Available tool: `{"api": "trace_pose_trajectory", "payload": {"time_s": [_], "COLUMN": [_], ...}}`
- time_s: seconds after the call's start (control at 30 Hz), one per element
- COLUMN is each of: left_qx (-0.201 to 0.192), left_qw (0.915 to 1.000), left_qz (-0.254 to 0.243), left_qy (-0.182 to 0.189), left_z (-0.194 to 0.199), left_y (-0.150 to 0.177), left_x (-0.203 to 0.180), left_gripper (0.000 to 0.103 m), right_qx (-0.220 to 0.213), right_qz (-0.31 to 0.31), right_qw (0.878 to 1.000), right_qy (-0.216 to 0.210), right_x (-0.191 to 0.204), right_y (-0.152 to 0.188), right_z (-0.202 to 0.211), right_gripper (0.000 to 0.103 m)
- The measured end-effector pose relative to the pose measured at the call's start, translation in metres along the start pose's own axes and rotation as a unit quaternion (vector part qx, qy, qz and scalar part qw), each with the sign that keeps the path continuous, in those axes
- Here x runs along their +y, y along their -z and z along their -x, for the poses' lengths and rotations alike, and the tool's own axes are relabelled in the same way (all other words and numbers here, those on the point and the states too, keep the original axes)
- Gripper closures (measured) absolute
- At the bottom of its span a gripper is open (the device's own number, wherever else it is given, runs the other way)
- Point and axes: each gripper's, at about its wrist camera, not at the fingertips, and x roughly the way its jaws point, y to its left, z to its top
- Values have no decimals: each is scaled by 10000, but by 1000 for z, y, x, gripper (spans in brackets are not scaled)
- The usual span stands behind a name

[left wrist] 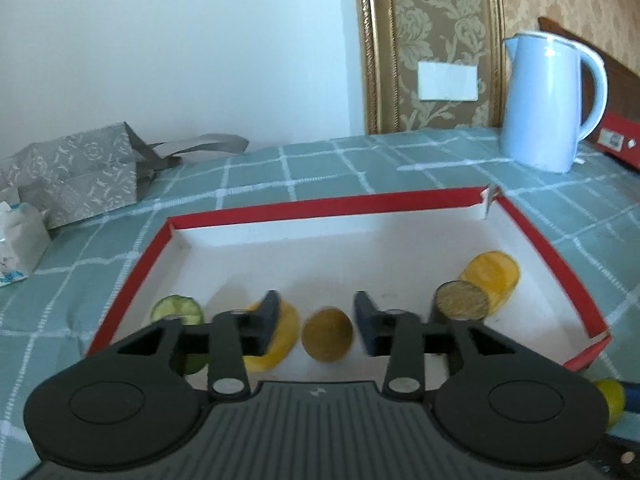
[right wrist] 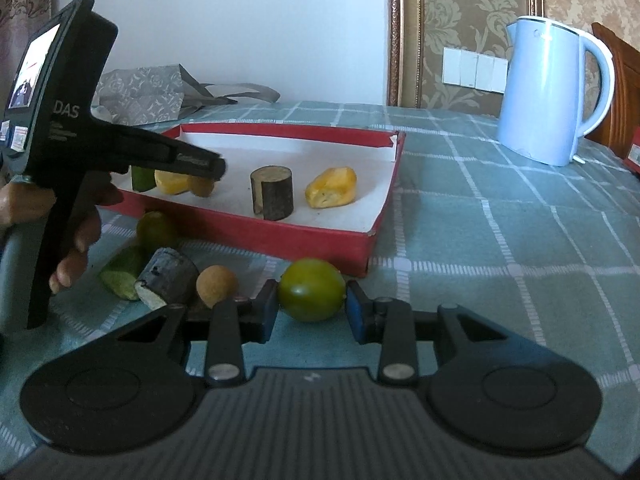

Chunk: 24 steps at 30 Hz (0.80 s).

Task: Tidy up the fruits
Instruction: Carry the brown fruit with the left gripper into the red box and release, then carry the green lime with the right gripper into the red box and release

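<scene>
Green fruit point(right wrist: 311, 295) round, stem end facing the right gripper point(right wrist: 311, 312), jaws apart, perhaps touching, left gripper point(left wrist: 316, 322) jaws apart.

Inside the red tray point(right wrist: 320, 236), open white floor lies behind the fruit pieces. On the desk point(right wrist: 500, 240), bare cloth stretches right of the tray toward the kettle point(right wrist: 548, 96). The tray's front wall and 4 loose pieces point(right wrist: 168, 276) crowd the left.

A checked woven cloth point(right wrist: 500, 216) is seen under a matt red cardboard tray point(right wrist: 320, 236) lined with white paper. A smooth, glossy plastic kettle point(right wrist: 548, 92) and a rough-barked wood piece point(right wrist: 276, 196) are shown.
</scene>
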Motion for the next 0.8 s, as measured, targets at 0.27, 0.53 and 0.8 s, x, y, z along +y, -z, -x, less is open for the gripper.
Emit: {"api": "trace_pose_trajectory", "payload": {"time_s": [0.27, 0.53, 0.8], "left_qx": [-326, -197, 235], "left_qw": [9983, 9932, 9878], "left_qz": [282, 950, 1295], "left_qy": [-383, -647, -829], "left_z": [24, 65, 79], "left_y": [3, 42, 70], "left_x": [13, 55, 86], "left_gripper": [27, 27, 27], "right_qx": [-17, -57, -114], "right_qz": [-50, -49, -55], "right_qw": [10000, 10000, 9999], "right_qy": [-1, 21, 65], "right_x": [-1, -1, 0], "right_y": [0, 0, 1], "right_z": [1, 3, 5], "right_gripper": [69, 69, 69]}}
